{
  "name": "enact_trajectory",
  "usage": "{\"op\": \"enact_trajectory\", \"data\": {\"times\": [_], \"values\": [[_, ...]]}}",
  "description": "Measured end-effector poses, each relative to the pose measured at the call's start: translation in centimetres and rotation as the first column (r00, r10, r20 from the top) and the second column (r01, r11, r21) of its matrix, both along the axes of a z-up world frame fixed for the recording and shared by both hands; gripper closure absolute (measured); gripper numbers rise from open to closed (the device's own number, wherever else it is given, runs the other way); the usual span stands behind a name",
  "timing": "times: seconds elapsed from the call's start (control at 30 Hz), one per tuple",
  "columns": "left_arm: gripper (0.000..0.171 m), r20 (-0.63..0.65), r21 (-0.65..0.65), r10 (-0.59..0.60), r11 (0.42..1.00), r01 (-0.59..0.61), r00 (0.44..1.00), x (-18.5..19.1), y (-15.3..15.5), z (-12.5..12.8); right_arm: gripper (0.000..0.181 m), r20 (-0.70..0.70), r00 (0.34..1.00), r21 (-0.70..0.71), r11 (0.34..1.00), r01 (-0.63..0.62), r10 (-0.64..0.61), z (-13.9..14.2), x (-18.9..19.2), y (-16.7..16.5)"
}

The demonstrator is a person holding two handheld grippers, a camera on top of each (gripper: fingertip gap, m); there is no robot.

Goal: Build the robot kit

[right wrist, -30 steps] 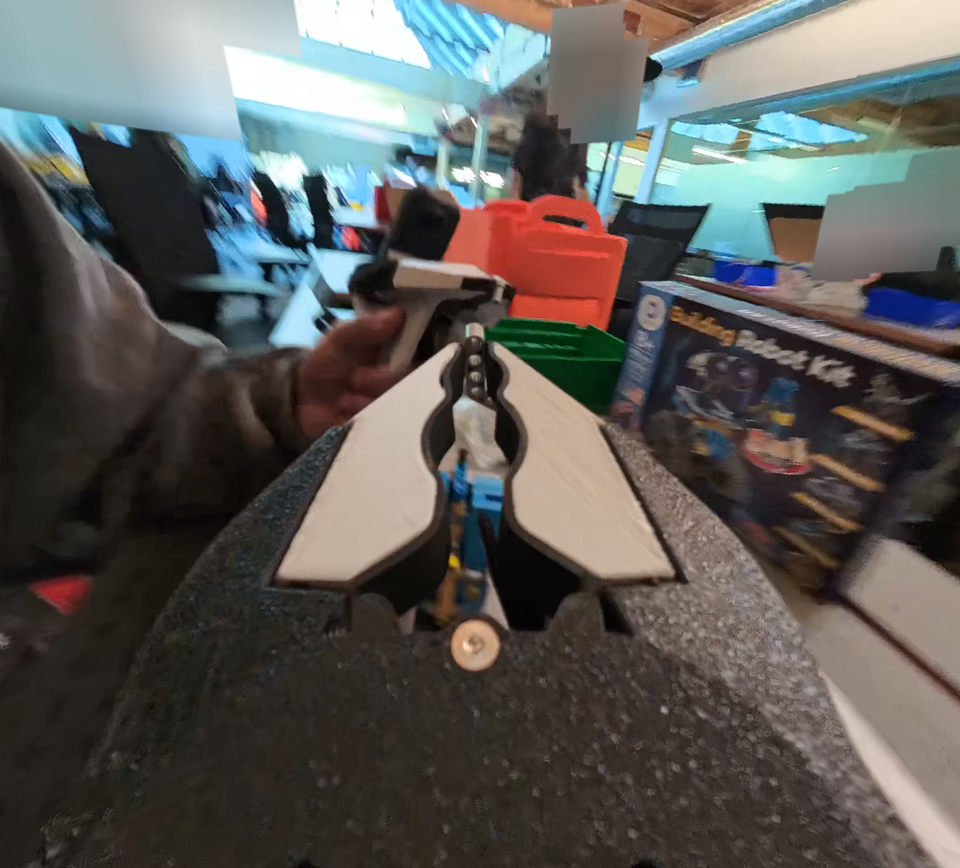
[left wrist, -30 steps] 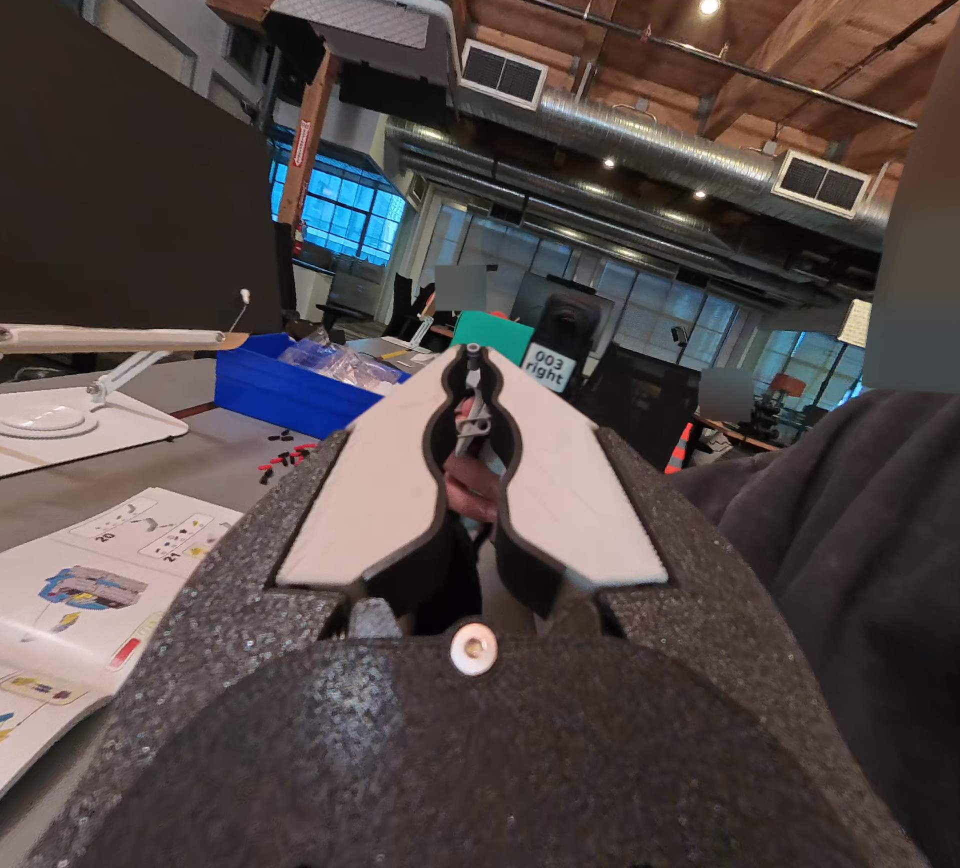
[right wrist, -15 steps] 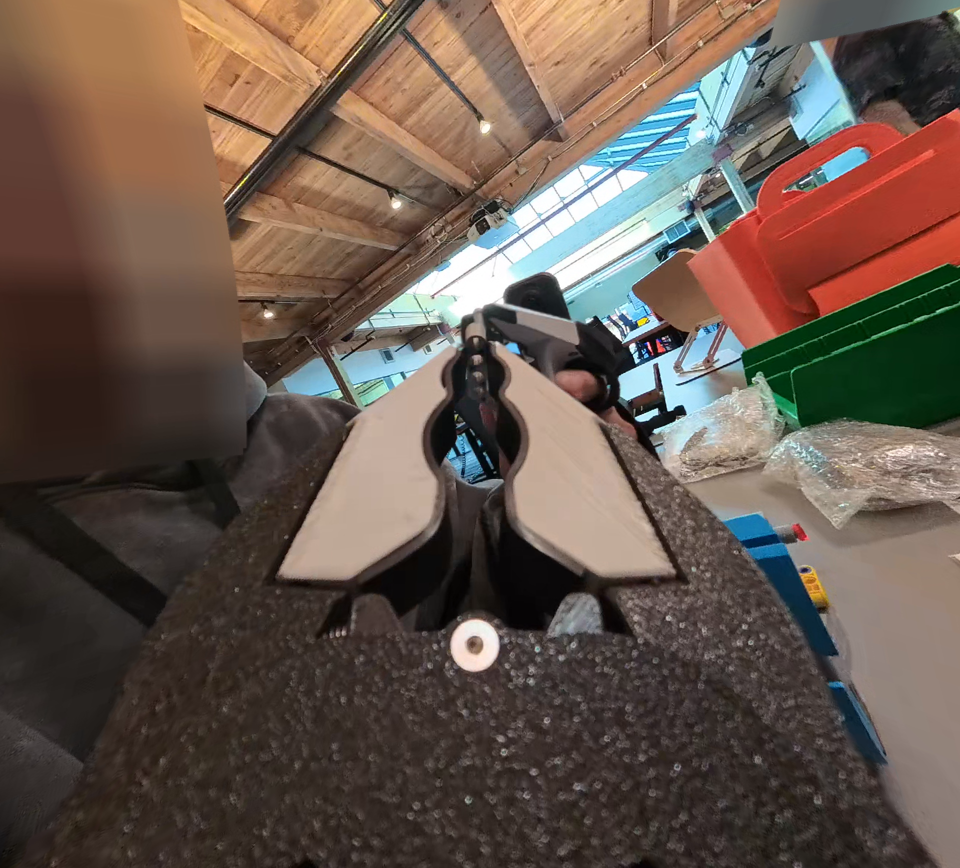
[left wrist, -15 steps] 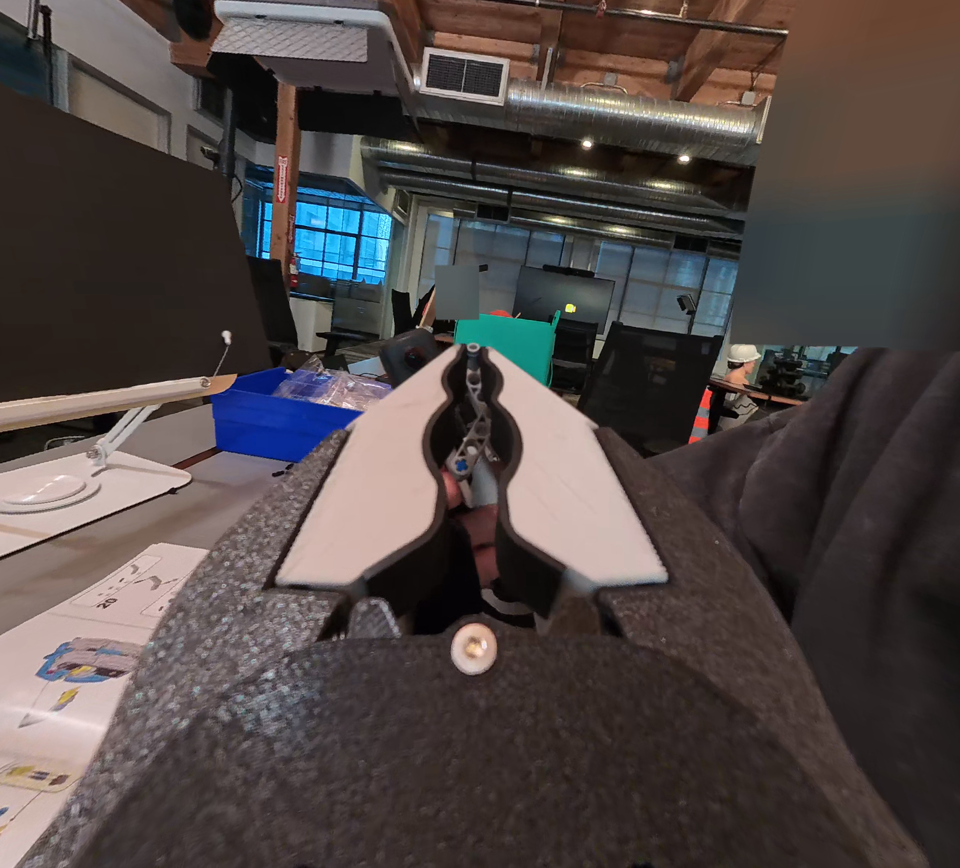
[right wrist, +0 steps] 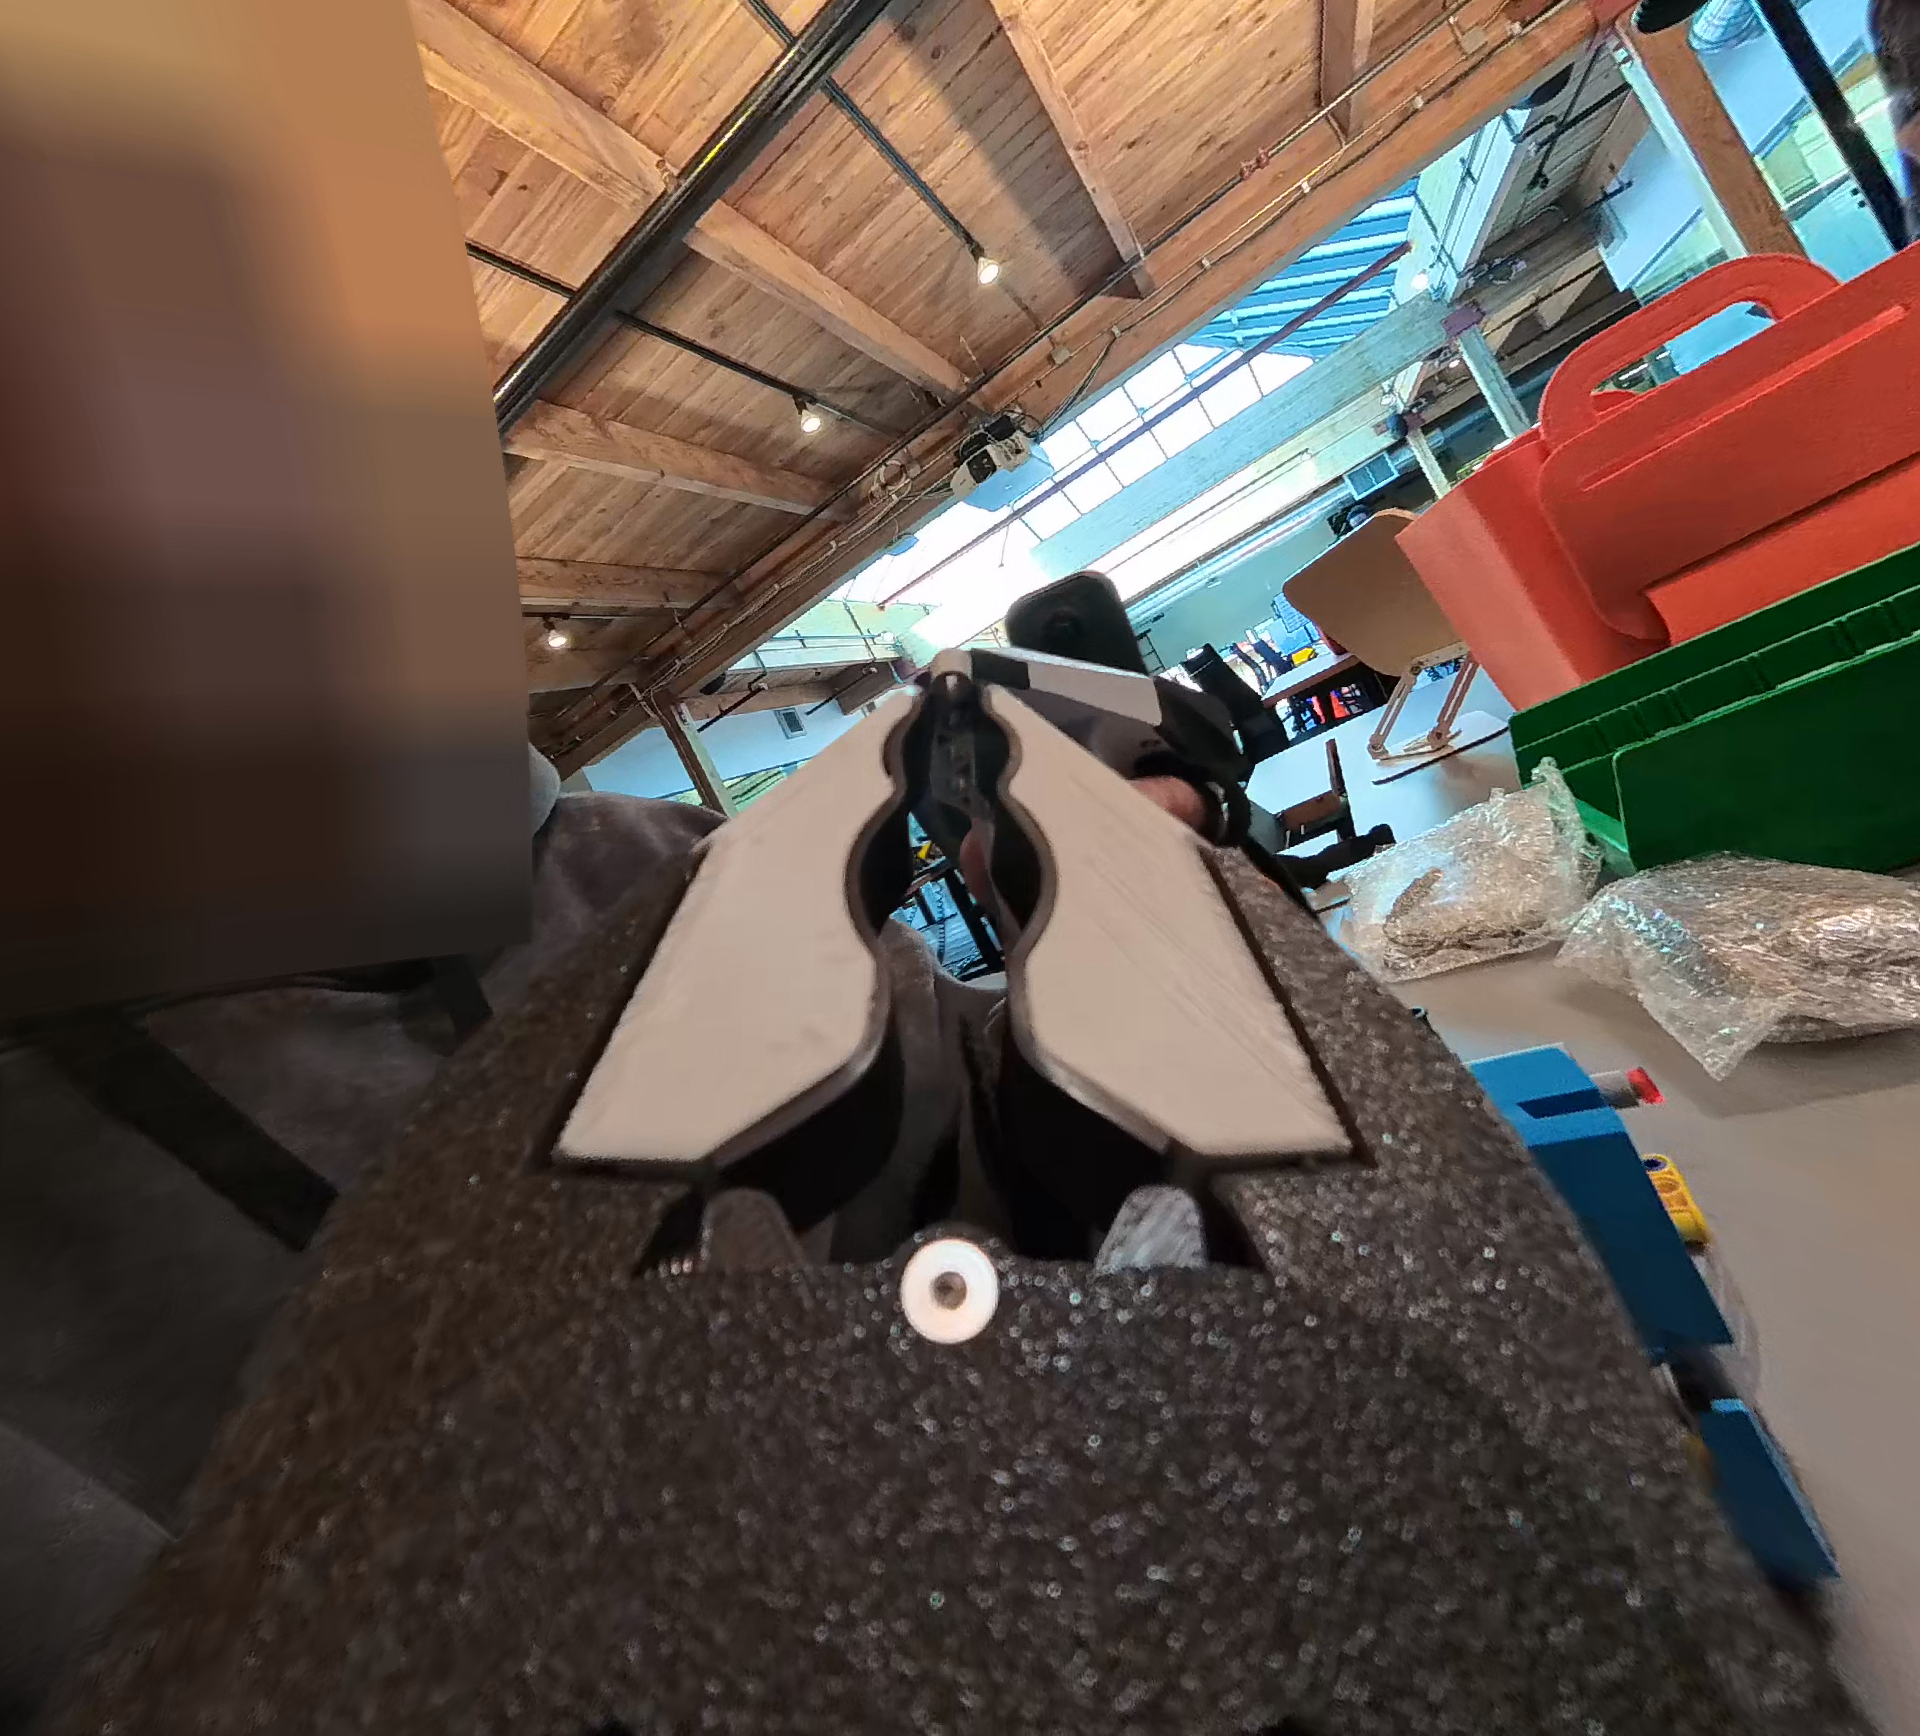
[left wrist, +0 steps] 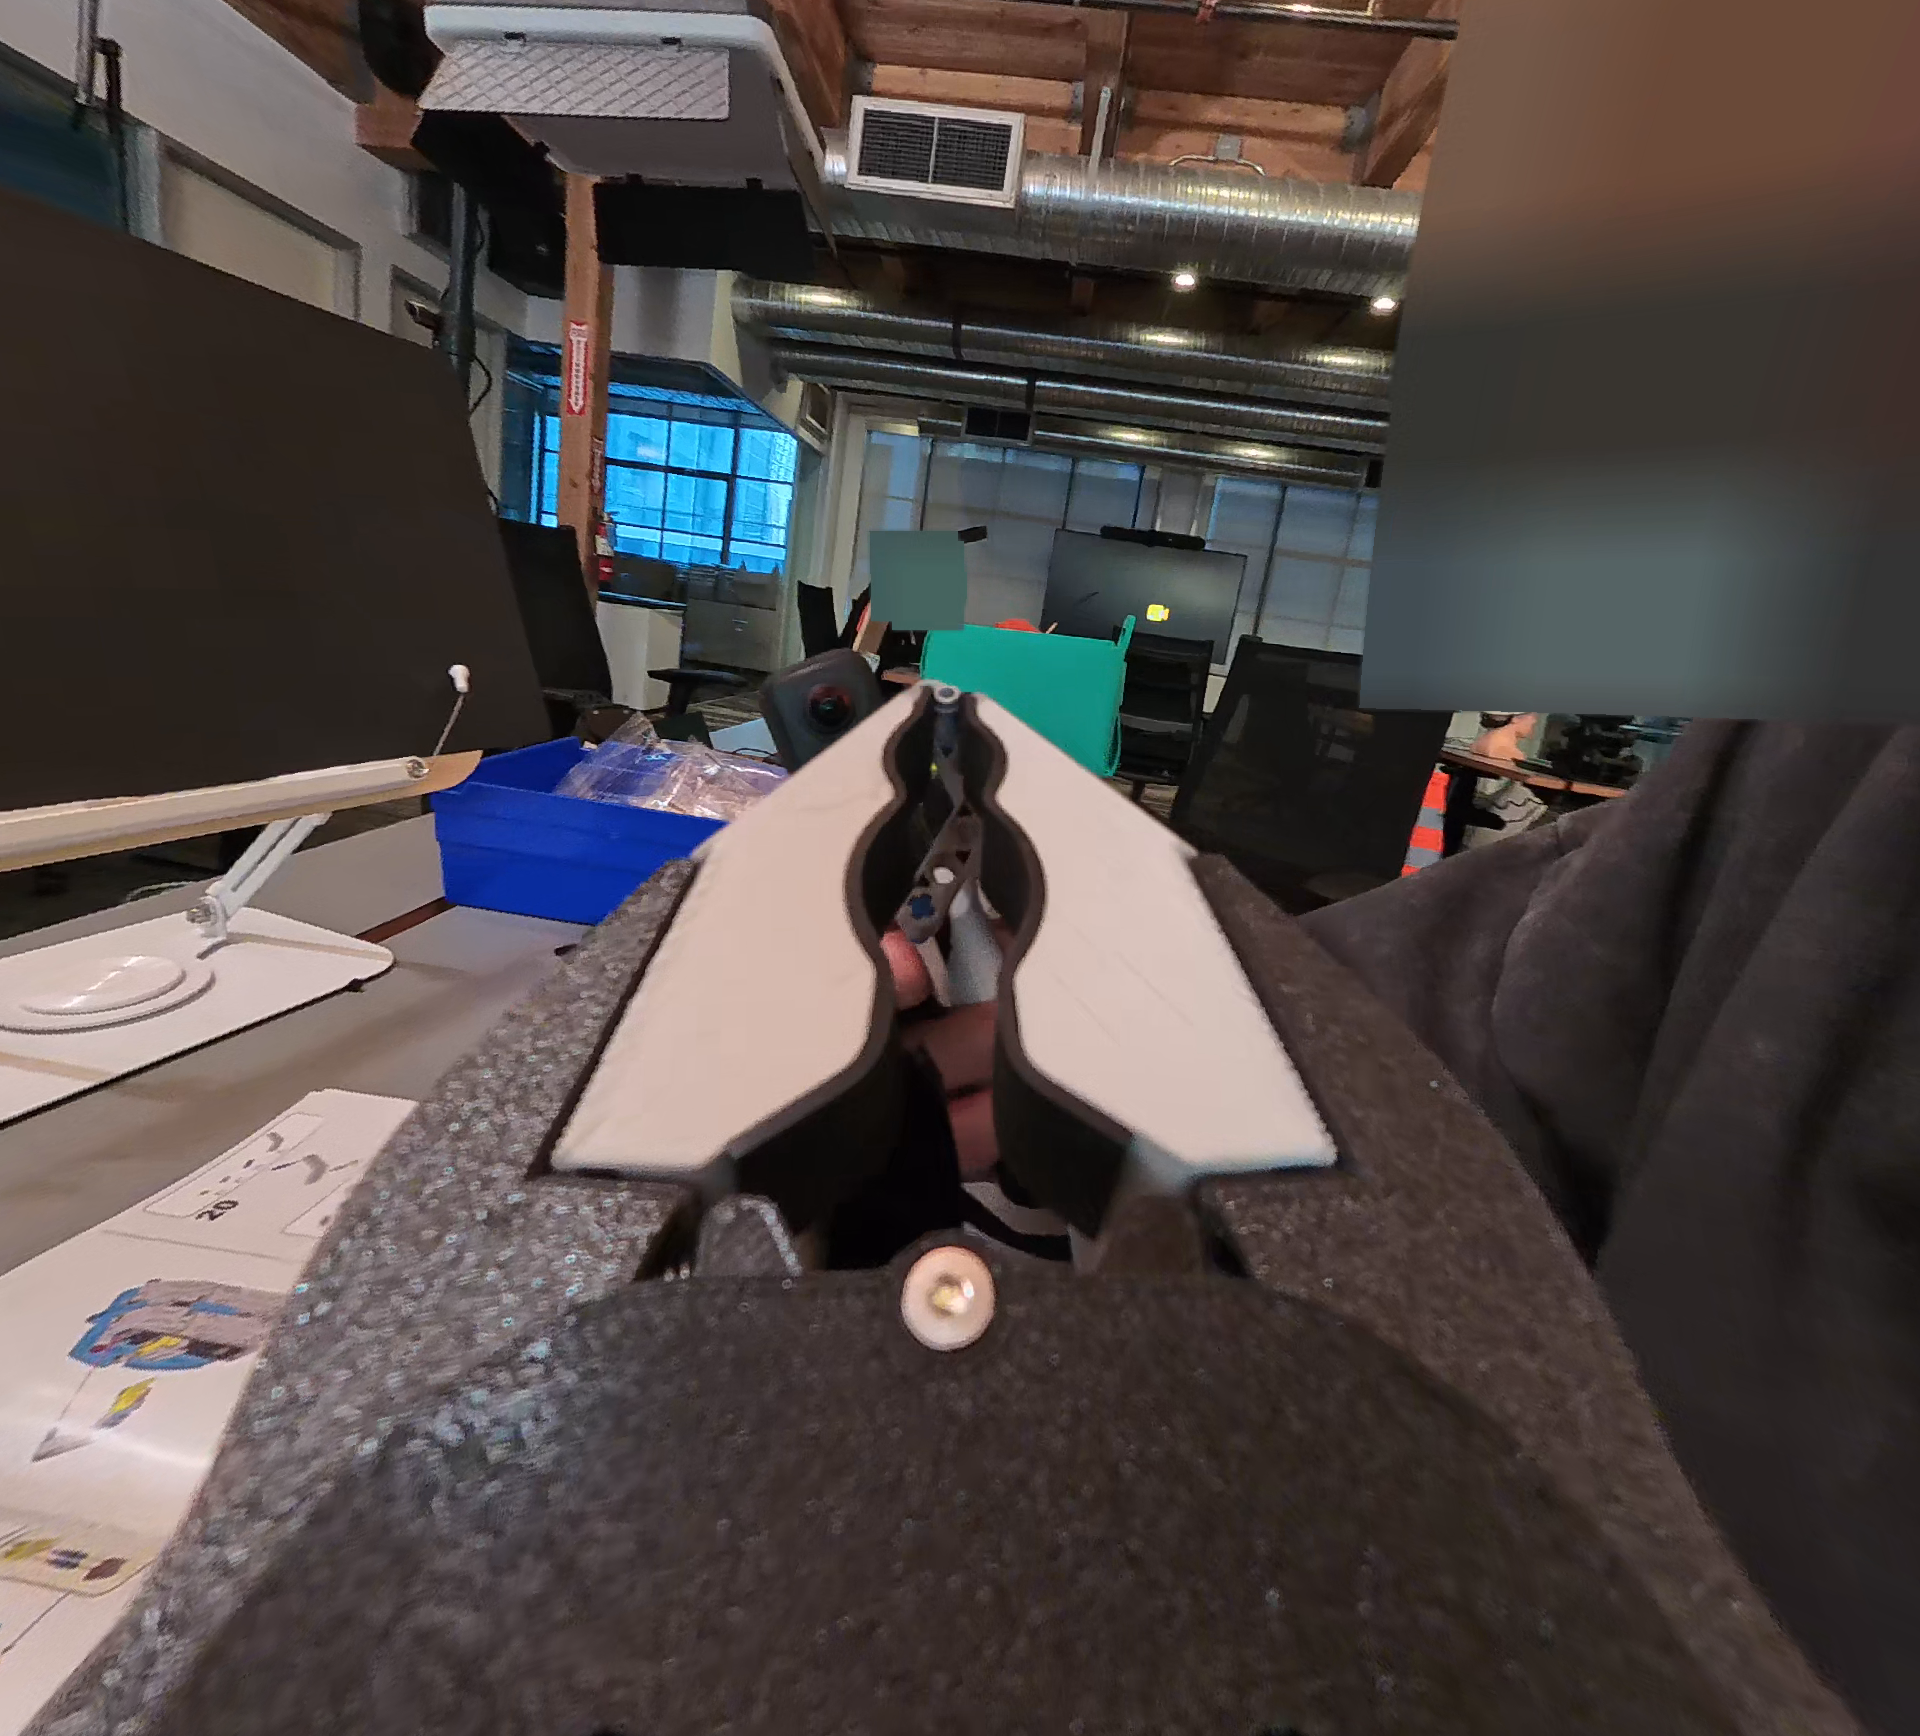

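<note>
My left gripper [left wrist: 945,712] is shut on a thin grey toy beam with holes [left wrist: 940,855] that runs back between the jaws. A hand's fingers [left wrist: 906,971] show behind the beam. My right gripper [right wrist: 948,699] is shut on a thin dark beam with holes [right wrist: 952,756]. The two grippers meet tip to tip in the air. The left gripper [right wrist: 1055,684] shows just past the right one's tips, with a hand [right wrist: 1174,795] on it. The right gripper's camera [left wrist: 826,704] shows beside the left one's tips. Whether both hold one assembly, I cannot tell.
A blue bin [left wrist: 561,839], a white stand [left wrist: 156,969] and an instruction booklet [left wrist: 156,1291] lie on the grey table [left wrist: 208,1125] to the left. Plastic bags [right wrist: 1745,948], a green bin [right wrist: 1714,751], an orange case [right wrist: 1662,481] and blue pieces [right wrist: 1600,1198] lie to the right. A dark sleeve [left wrist: 1662,1115] fills the right. My left and right fingertips are right by each other.
The right gripper has tilted up from the kit box toward the ceiling and closed in on the left gripper's tips. The left gripper has turned slightly, still shut on its beam.
</note>
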State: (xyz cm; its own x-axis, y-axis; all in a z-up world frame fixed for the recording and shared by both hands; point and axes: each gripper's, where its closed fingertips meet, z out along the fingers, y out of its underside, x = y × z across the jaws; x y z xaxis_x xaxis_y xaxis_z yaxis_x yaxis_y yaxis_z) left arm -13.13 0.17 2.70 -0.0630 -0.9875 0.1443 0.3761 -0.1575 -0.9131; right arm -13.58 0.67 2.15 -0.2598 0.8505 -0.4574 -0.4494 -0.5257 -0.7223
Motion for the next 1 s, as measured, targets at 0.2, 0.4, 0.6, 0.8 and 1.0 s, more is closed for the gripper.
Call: {"op": "enact_trajectory", "data": {"times": [0.2,0.4,0.6,0.8,1.0], "values": [[0.168,0.086,-0.216,-0.006,0.976,0.024,0.996,0.2,0.1,0.2,0.174,0.100,0.933,0.307,0.903,0.301,-0.345,0.2,0.2,0.0],[0.168,0.218,-0.428,-0.050,0.893,0.141,0.975,0.2,-0.2,1.0,0.175,0.023,0.595,0.726,0.422,0.542,-0.804,1.1,0.3,-0.5],[0.167,0.306,-0.551,-0.074,0.799,0.240,0.949,0.3,0.2,0.8,0.175,-0.171,0.214,0.921,-0.079,0.382,-0.962,1.1,0.4,-0.3],[0.167,0.355,-0.588,-0.058,0.763,0.271,0.933,0.2,0.2,1.0,0.175,-0.312,0.008,0.928,-0.303,0.215,-0.950,1.3,0.4,-0.3],[0.168,0.370,-0.598,-0.054,0.750,0.283,0.927,0.2,-0.1,1.0,0.174,-0.372,-0.050,0.916,-0.375,0.141,-0.927,1.4,0.4,-0.5]]}}
